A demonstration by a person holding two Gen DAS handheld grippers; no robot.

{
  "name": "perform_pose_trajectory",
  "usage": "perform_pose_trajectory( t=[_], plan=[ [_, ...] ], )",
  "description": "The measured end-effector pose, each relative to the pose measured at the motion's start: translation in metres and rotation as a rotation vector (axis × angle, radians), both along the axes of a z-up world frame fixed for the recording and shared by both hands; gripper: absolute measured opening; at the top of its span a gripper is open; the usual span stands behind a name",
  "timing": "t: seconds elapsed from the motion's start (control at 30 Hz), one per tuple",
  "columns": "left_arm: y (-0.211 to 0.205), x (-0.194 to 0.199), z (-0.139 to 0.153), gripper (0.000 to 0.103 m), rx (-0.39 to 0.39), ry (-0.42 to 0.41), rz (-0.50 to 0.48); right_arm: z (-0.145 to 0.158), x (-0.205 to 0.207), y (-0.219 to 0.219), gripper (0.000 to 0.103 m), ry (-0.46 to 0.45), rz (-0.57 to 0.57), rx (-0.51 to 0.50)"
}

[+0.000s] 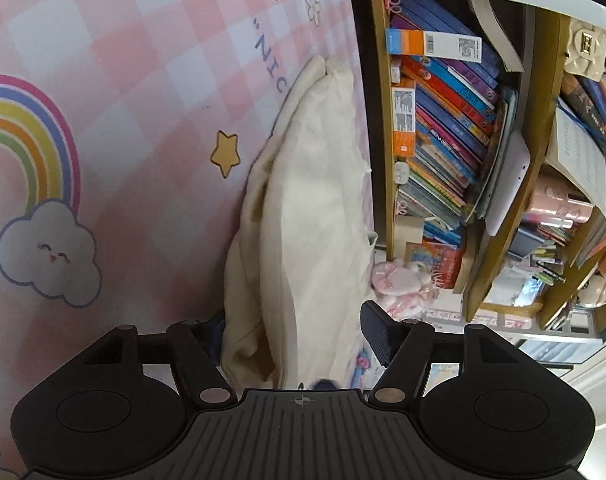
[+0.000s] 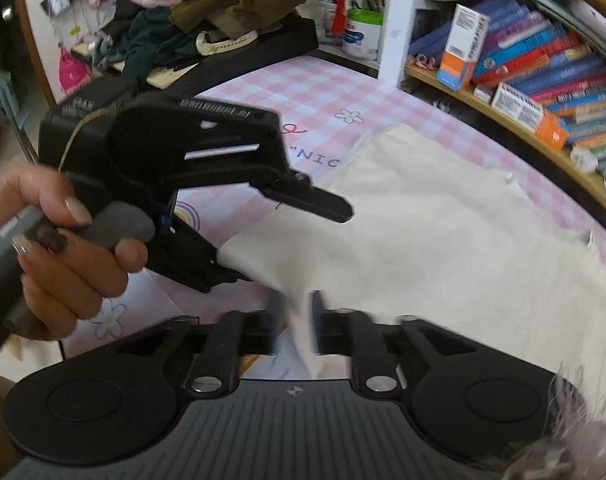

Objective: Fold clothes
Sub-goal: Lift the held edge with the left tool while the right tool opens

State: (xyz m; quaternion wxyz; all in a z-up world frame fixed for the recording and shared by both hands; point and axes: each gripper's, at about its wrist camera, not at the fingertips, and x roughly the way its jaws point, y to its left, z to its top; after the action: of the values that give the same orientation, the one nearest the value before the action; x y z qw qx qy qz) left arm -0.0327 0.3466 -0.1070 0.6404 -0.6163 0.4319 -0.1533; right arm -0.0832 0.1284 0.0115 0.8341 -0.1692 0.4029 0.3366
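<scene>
A cream garment (image 2: 443, 232) lies on a pink checked mat (image 2: 327, 100). My right gripper (image 2: 297, 308) is shut on the garment's near edge, with a fold of cloth pinched between its fingers. My left gripper (image 2: 295, 240) shows in the right wrist view, held by a hand; its jaws are wide apart around the garment's left corner, upper finger above the cloth, lower finger under it. In the left wrist view the garment (image 1: 311, 208) runs between the open fingers of that gripper (image 1: 295, 332); the left finger is mostly hidden by cloth.
A wooden bookshelf (image 2: 543, 80) full of books lines the mat's far right side. A pile of dark clothes (image 2: 207, 28) sits on a black stand at the back left. The mat (image 1: 103, 120) shows rainbow and cloud prints. A pink plush (image 1: 399, 280) lies by the shelf.
</scene>
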Motion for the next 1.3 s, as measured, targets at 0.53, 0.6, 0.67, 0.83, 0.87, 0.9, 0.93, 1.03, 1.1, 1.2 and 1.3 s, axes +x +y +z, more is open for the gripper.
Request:
perform_pose_trajectory(
  t=[0.53, 0.6, 0.67, 0.83, 0.87, 0.9, 0.93, 1.03, 1.1, 1.2, 1.3],
  plan=[
    [0.010, -0.003, -0.005, 0.058, 0.019, -0.015, 0.012, 0.019, 0.042, -0.037, 0.045, -0.022, -0.187, -0.050],
    [0.011, -0.004, -0.006, 0.051, 0.028, -0.010, 0.011, 0.018, 0.044, -0.034, 0.046, -0.026, -0.185, -0.059],
    [0.012, -0.005, -0.007, 0.042, 0.043, 0.004, 0.007, 0.018, 0.046, -0.032, 0.047, -0.027, -0.183, -0.067],
    [0.013, -0.008, -0.012, 0.018, 0.077, 0.036, 0.013, 0.014, 0.063, -0.020, 0.058, -0.024, -0.171, -0.103],
    [0.013, -0.008, -0.012, 0.013, 0.086, 0.034, 0.013, 0.013, 0.070, -0.017, 0.060, -0.021, -0.172, -0.111],
    [0.013, -0.009, -0.012, 0.012, 0.094, 0.032, 0.012, 0.012, 0.077, -0.013, 0.062, -0.019, -0.174, -0.119],
    [0.013, -0.009, -0.010, 0.012, 0.099, 0.017, 0.008, 0.012, 0.084, -0.010, 0.063, -0.016, -0.175, -0.128],
    [0.011, -0.007, 0.000, 0.011, 0.130, -0.040, -0.015, 0.010, 0.108, 0.003, 0.070, -0.006, -0.173, -0.151],
    [0.008, -0.006, 0.008, 0.011, 0.157, -0.080, -0.032, 0.010, 0.125, 0.014, 0.074, 0.000, -0.167, -0.169],
    [0.003, -0.003, 0.022, 0.010, 0.252, -0.130, -0.072, 0.013, 0.155, 0.038, 0.080, 0.008, -0.153, -0.195],
    [-0.005, -0.002, 0.035, 0.010, 0.326, -0.194, -0.108, 0.014, 0.185, 0.062, 0.080, 0.050, -0.147, -0.204]
  ],
)
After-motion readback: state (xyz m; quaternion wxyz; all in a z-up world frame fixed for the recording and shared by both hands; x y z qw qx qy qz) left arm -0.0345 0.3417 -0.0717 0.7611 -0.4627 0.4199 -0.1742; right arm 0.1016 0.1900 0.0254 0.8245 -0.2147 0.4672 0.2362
